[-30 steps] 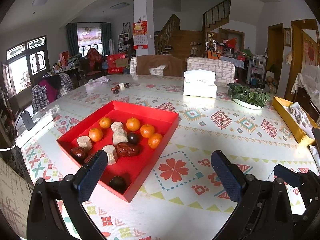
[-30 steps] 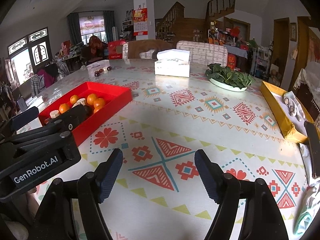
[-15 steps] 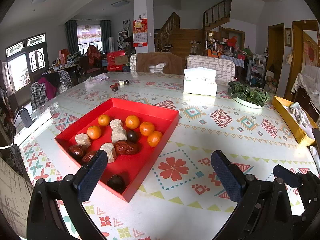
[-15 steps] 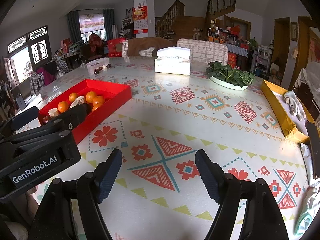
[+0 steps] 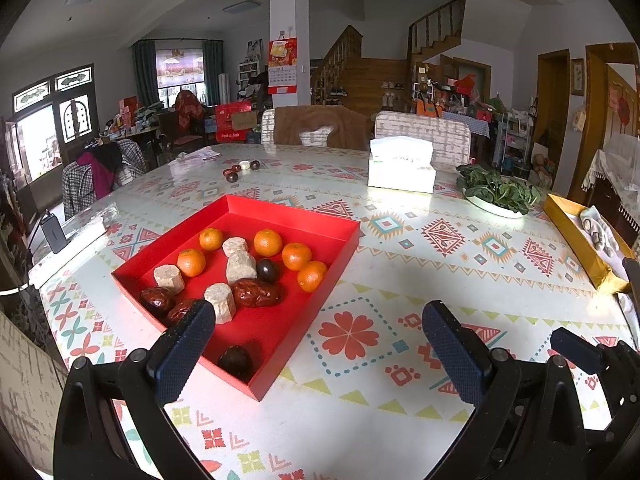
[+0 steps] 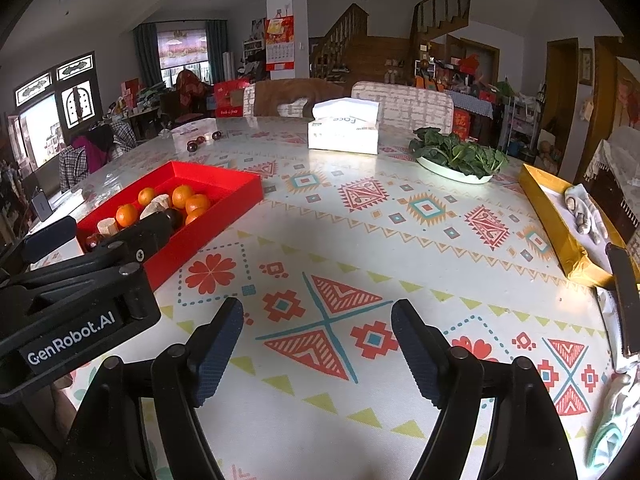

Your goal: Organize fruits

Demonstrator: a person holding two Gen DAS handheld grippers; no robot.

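A red tray (image 5: 336,220) sits on the patterned table, also in the right wrist view (image 6: 240,184). It holds several oranges (image 5: 267,242), several pale cut chunks (image 5: 241,265), red dates (image 5: 256,293) and dark round fruits (image 5: 267,270). My left gripper (image 5: 316,332) is open and empty, hovering above the tray's near right corner. My right gripper (image 6: 318,322) is open and empty over bare table to the right of the tray. The left gripper's body (image 6: 80,280) shows at the left of the right wrist view.
A tissue box (image 5: 401,168), a plate of leafy greens (image 5: 496,194) and a yellow box (image 5: 580,240) stand at the back right. A few loose dates (image 5: 240,170) lie at the far side. Chairs stand behind the table. A phone (image 6: 622,300) lies at the right edge.
Both grippers have drifted slightly; the tray sits a little more central in the left wrist view. Both stay open, and nothing was picked up.
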